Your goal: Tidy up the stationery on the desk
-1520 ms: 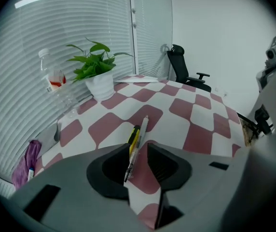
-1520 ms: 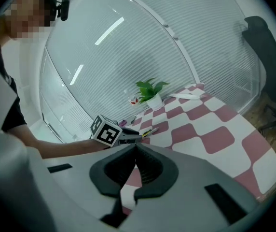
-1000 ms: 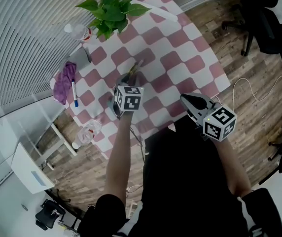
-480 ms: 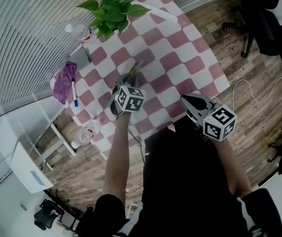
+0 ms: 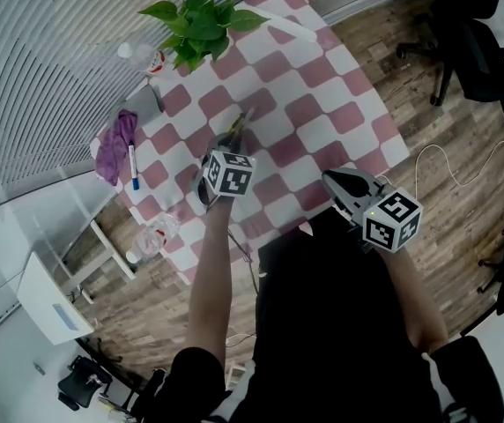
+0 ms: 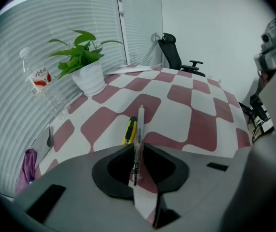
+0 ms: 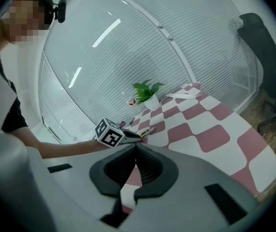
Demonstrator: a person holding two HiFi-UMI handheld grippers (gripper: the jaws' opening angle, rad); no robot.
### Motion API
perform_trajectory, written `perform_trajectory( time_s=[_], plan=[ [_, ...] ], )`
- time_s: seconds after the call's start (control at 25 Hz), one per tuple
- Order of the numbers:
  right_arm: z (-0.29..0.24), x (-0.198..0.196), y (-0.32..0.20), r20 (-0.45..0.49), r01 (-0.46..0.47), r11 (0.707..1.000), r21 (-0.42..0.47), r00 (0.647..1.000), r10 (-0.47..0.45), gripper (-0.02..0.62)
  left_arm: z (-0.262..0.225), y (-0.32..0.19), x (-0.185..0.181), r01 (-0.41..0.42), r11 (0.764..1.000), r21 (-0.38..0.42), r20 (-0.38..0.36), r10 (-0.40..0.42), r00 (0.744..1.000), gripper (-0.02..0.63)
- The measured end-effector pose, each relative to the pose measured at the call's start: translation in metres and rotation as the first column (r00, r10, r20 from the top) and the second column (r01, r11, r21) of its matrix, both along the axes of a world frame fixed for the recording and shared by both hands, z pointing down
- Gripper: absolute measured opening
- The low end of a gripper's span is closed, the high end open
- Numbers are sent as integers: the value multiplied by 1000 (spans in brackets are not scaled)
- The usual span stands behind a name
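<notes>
A white pen point(image 6: 139, 124) lies on the red-and-white checked desk point(image 5: 322, 86), with a yellow utility knife point(image 6: 130, 129) beside it on its left. My left gripper point(image 6: 138, 148) points steeply down over the pen. Its jaws have just been closing, and the tips now sit against the pen's sides. In the head view the left gripper point(image 5: 226, 141) is near the desk's middle, and pen and knife point(image 5: 244, 120) show just beyond it. My right gripper point(image 5: 336, 180) hangs at the desk's near edge, shut with nothing in it point(image 7: 135, 146).
A potted plant point(image 5: 201, 25) and a water bottle point(image 5: 142, 57) stand at the far left. A purple cloth point(image 5: 115, 145), a blue marker point(image 5: 134, 167) and a grey case point(image 5: 144, 102) lie at the left edge. An office chair point(image 5: 472, 42) stands at the right.
The marker cube on my left gripper has rolled slightly. Both hands stay in place, and the pen and knife have not moved.
</notes>
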State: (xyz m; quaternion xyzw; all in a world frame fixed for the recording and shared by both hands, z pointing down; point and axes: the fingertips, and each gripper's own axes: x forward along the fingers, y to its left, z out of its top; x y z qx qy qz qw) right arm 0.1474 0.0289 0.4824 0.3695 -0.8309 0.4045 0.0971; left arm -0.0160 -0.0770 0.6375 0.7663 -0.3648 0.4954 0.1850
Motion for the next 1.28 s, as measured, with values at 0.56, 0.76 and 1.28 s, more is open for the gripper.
perform_trajectory(
  time_s=[0.56, 0.76, 1.28],
  plan=[
    [-8, -3, -2, 22, 33, 999, 23, 999, -33, 21, -1, 43, 6, 129, 992, 11, -1, -129, 992, 77],
    [-12, -9, -3, 28, 69, 997, 36, 997, -70, 20, -2, 62, -3, 225, 974, -17, -14, -226, 974, 77],
    [-13, -26, 0, 23, 157, 987, 46, 987, -158, 21, -9, 94, -32, 600, 790, -127, -132, -613, 779, 77]
  ],
)
